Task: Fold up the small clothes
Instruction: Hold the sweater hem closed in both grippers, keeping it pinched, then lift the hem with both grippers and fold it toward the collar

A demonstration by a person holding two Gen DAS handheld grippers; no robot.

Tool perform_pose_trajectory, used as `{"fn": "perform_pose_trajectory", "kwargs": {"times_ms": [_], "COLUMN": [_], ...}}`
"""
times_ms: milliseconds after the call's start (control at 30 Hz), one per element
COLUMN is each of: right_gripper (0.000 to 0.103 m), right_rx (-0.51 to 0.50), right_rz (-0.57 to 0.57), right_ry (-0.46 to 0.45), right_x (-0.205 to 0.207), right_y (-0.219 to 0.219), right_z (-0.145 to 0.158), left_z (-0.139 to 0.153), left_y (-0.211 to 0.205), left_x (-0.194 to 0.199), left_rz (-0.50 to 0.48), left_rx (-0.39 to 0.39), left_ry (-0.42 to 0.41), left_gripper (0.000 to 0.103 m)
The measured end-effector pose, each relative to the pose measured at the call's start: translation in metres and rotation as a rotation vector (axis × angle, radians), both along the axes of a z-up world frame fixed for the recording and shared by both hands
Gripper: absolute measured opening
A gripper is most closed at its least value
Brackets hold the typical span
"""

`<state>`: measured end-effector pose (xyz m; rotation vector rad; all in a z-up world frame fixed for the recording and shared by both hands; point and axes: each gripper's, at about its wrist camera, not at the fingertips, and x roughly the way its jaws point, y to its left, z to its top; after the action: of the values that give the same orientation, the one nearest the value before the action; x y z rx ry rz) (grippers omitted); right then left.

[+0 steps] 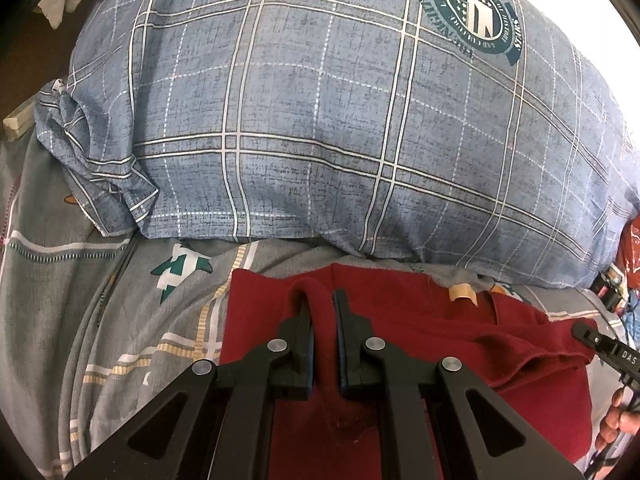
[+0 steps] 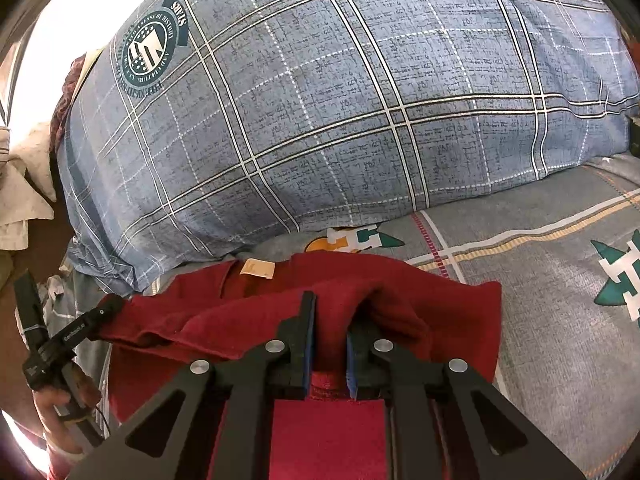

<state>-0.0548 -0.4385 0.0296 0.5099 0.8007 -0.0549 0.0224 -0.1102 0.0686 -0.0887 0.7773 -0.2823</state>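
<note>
A large blue plaid pillow (image 1: 320, 120) fills the far side of both views, bearing 1 round dark-teal emblem (image 1: 472, 12) near a corner. Its open end is bunched and creased at the left in the left wrist view. It lies on a grey bedsheet (image 2: 540, 300) printed with cream and yellow stripes and teal-and-white motifs (image 2: 624, 280). Crumpled pale cloth (image 2: 20, 200) sits off the bed's edge at the left in the right wrist view.
</note>
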Motion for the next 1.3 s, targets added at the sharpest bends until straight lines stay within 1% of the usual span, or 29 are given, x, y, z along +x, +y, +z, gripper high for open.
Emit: {"fn": "perform_pose_trajectory", "kwargs": {"times_ms": [133, 267, 367, 567, 800, 867, 933, 1033, 1067, 1100, 1133, 1167, 1200, 1233, 1267, 1300], "right_gripper": [0.012, 0.012, 0.012, 0.012, 0.015, 0.015, 0.017, 0.027, 0.033, 0.046, 0.057, 0.076, 0.078, 0.078, 0.078, 0.078], "right_rx": [0.005, 0.009, 0.013, 0.02, 0.011, 0.02, 0.032, 0.076, 0.103, 0.124, 0.12, 0.099, 0.071, 0.051, 0.055, 0.069], "right_rz": [0.0, -0.001, -0.004, -0.013, -0.018, -0.022, -0.026, -0.033, -0.038, -0.048, -0.062, -0.082, -0.104, -0.116, -0.118, -0.124], "right_ry": [-0.011, -0.047, -0.059, -0.015, 0.038, 0.05, 0.052, 0.014, -0.018, -0.059, -0.09, -0.12, -0.15, -0.172, -0.177, -0.187], "right_x": [-0.002, -0.008, -0.01, -0.001, 0.009, 0.012, 0.013, 0.013, 0.01, 0.005, 0.001, -0.003, -0.009, -0.014, -0.016, -0.018], "right_y": [0.0, -0.003, -0.005, -0.004, -0.005, -0.007, -0.009, -0.013, -0.016, -0.018, -0.019, -0.019, -0.02, -0.023, -0.025, -0.029], "right_z": [0.003, 0.015, 0.018, 0.003, -0.014, -0.018, -0.018, -0.013, -0.009, -0.002, 0.004, 0.011, 0.017, 0.023, 0.026, 0.027], "left_z": [0.005, 0.014, 0.013, -0.007, -0.024, -0.029, -0.031, -0.029, -0.027, -0.025, -0.022, -0.019, -0.016, -0.012, -0.006, -0.001], "left_y": [0.001, 0.002, 0.001, -0.002, -0.01, -0.013, -0.014, -0.011, -0.009, -0.007, -0.005, -0.003, -0.001, 0.001, 0.005, 0.009], "left_x": [-0.004, -0.01, -0.011, 0.005, 0.023, 0.027, 0.03, 0.032, 0.032, 0.031, 0.03, 0.028, 0.026, 0.022, 0.018, 0.014], "left_rz": [-0.002, -0.01, -0.015, 0.0, 0.002, -0.002, -0.007, -0.015, -0.017, -0.021, -0.028, -0.033, -0.029, -0.005, 0.027, 0.044], "left_rx": [-0.006, -0.018, -0.011, 0.017, 0.043, 0.054, 0.047, 0.014, 0.0, -0.013, -0.03, -0.042, -0.047, -0.034, -0.024, -0.034], "left_ry": [-0.011, -0.043, -0.042, 0.02, 0.055, 0.076, 0.088, 0.099, 0.099, 0.098, 0.097, 0.094, 0.078, 0.045, -0.004, -0.044], "left_gripper": [0.008, 0.008, 0.008, 0.008, 0.012, 0.014, 0.019, 0.024, 0.025, 0.03, 0.037, 0.041, 0.056, 0.072, 0.075, 0.076]}}
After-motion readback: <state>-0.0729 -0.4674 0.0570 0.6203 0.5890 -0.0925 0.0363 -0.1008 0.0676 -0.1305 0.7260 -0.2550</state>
